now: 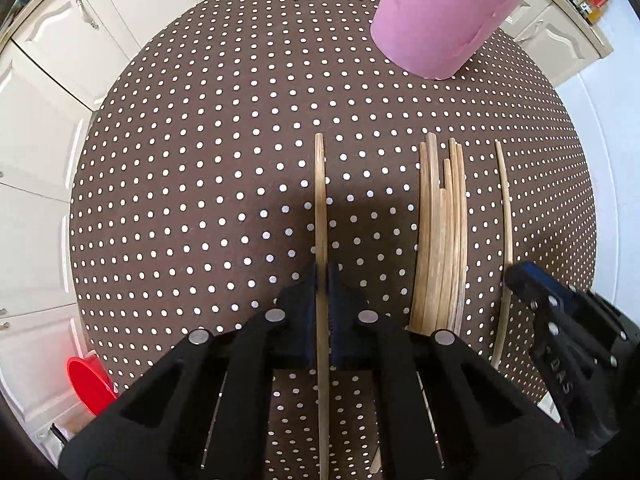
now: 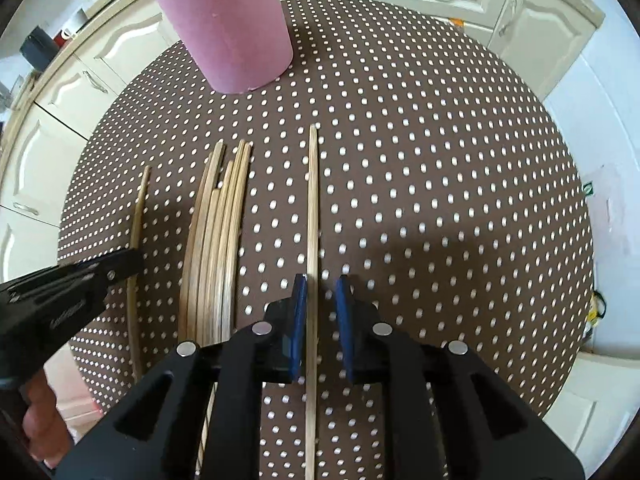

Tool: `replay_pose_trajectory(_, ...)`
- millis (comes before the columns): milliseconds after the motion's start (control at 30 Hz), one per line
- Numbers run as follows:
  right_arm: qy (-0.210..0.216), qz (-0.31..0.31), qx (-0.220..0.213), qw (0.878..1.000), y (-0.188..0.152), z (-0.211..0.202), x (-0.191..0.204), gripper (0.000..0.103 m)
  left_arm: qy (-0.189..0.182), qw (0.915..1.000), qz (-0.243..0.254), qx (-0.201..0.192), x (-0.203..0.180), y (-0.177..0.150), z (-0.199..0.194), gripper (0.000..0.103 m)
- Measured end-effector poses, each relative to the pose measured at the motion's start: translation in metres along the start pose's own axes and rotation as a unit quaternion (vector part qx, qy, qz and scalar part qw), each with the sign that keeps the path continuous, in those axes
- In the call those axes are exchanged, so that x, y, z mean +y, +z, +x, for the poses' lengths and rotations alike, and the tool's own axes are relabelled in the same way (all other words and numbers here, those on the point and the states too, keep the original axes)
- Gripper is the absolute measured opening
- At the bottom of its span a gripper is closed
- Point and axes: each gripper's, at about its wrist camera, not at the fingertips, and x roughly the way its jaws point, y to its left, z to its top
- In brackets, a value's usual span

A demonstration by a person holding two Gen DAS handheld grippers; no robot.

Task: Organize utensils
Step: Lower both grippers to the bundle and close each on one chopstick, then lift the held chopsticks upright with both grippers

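The left gripper (image 1: 322, 276) has its blue-padded fingers (image 1: 310, 312) clamped on a single pale bamboo chopstick (image 1: 320, 200) lying on the brown, white-dotted table (image 1: 200, 160). The right gripper (image 2: 321, 286) holds its fingers (image 2: 298, 320) narrowly apart around another lone bamboo chopstick (image 2: 313, 208), the right pad clear of it. Between the two lies a bundle of bamboo chopsticks (image 2: 216, 240). A tall pink cylindrical holder (image 2: 232, 28) stands at the table's far edge.
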Motion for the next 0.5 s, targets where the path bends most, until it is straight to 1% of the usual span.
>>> replay_pose_trajectory(33,0.000,-0.001,0.000,1.000,0.003,0.005,0.001,0.015,-0.002,1.0000,-0.003,0.001,0.001,0.000,0.000,0.006)
replay_pose_trajectory(67,-0.002,-0.003,-0.009,1.000,0.004,0.006,0.002,0.014,-0.003,1.0000,-0.006,0.001,0.002,0.000,0.001,0.006)
replay_pose_trajectory(100,-0.002,-0.005,-0.011,1.000,0.005,0.006,0.003,0.009,-0.003,1.0000,-0.008,0.002,0.001,0.002,0.002,0.006)
replay_pose_trajectory(133,0.004,-0.004,-0.010,1.000,0.009,0.007,0.005,0.005,-0.004,0.9999,-0.010,0.001,0.011,-0.009,-0.002,0.006)
replay_pose_trajectory(167,0.012,0.003,-0.008,1.000,0.011,0.008,0.003,0.005,-0.006,0.9999,-0.016,0.002,0.013,-0.010,-0.004,0.006)
replay_pose_trajectory(200,0.018,0.010,-0.007,1.000,0.012,0.008,0.002,0.005,-0.008,0.9998,-0.018,0.002,0.025,-0.019,-0.008,0.006)
replay_pose_trajectory(367,0.038,0.043,-0.009,0.998,0.010,0.003,-0.014,0.005,-0.007,0.9997,-0.021,-0.005,0.032,-0.020,-0.018,0.006)
replay_pose_trajectory(433,0.042,0.049,-0.017,0.998,0.010,-0.004,-0.017,0.005,-0.010,0.9996,-0.025,-0.007,0.036,-0.022,-0.024,0.006)
replay_pose_trajectory(500,0.040,0.046,-0.033,0.998,0.011,-0.014,-0.019,0.005,-0.010,0.9995,-0.026,-0.012,0.038,-0.028,-0.035,0.006)
